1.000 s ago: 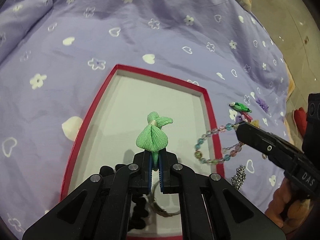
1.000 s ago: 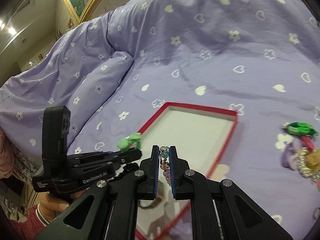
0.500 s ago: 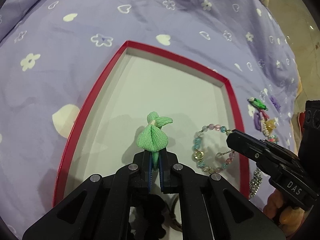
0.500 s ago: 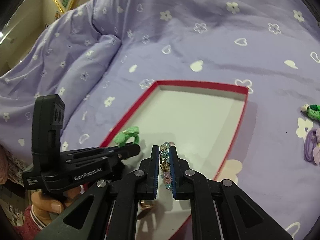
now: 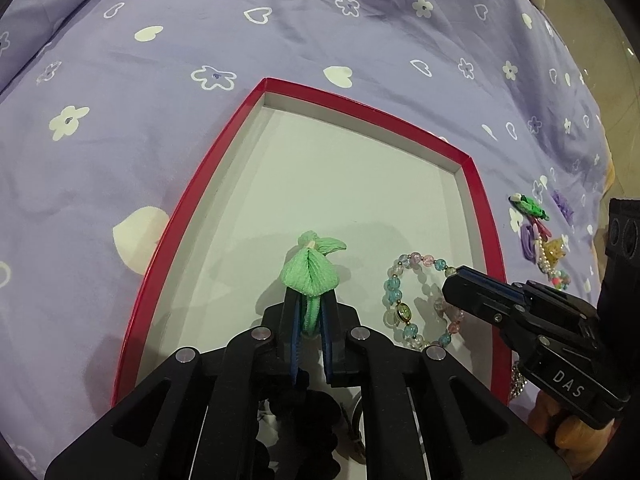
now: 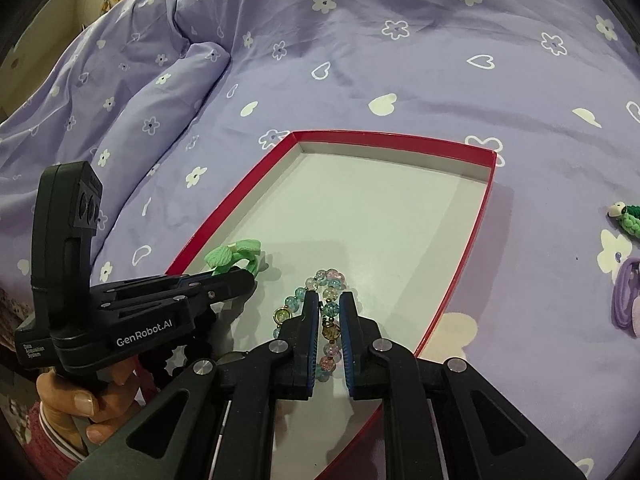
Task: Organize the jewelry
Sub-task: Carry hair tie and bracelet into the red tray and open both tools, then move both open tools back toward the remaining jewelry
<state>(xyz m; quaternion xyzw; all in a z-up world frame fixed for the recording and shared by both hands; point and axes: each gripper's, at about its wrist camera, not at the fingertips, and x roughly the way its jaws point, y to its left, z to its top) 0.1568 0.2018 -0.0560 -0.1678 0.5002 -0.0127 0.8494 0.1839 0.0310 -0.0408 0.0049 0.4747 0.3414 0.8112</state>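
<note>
A red-rimmed box (image 5: 478,184) with a pale floor lies on the purple bedspread; it also shows in the right wrist view (image 6: 400,138). My left gripper (image 5: 311,312) is shut on a green fabric hair tie (image 5: 310,270) low over the box floor; the tie shows in the right wrist view (image 6: 234,258). My right gripper (image 6: 330,312) is shut on a pastel bead bracelet (image 6: 326,292) that hangs down onto the box floor beside the tie (image 5: 404,312). The right gripper (image 5: 452,280) reaches in over the box's right rim.
Black hair ties and a metal ring (image 5: 304,412) lie in the box's near end. A small pile of jewelry sits on the bedspread right of the box: a green piece (image 5: 530,206), purple bands (image 6: 626,296), pearls (image 5: 546,256). A folded pillow ridge (image 6: 160,92) lies far left.
Both grippers have moved forward and down into the box. The bracelet has gone from outside the right rim to resting on the box floor. Both jaws stay closed.
</note>
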